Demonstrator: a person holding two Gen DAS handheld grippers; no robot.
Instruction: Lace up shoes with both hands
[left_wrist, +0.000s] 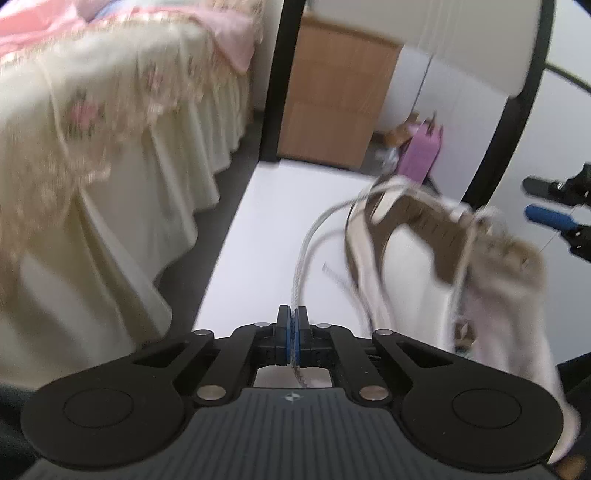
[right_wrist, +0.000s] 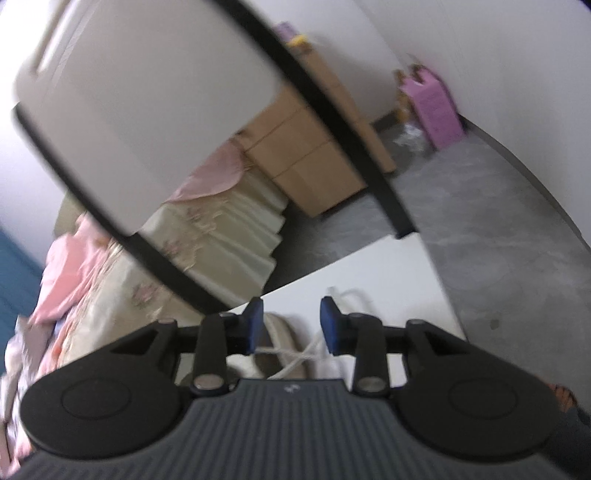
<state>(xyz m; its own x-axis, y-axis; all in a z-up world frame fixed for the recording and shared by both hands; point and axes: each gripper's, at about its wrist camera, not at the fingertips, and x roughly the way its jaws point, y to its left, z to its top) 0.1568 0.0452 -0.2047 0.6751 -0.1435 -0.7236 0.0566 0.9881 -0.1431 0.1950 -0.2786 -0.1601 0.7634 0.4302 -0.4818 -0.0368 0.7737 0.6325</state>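
Right gripper (right_wrist: 291, 325): blue-padded jaws apart, nothing pinched. Below the gap, beige low-top shoe (right_wrist: 275, 343) with crossed white cord lace (right_wrist: 295, 357), on white tabletop (right_wrist: 388, 280). Frame blurred.

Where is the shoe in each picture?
Left wrist view: the shoe lies on the right side, on the white table, its lace running into the shut left tool.
Right wrist view: the shoe sits low in the middle, between the open right tool's fingers.
Shared landmark: the pink box by the wall.
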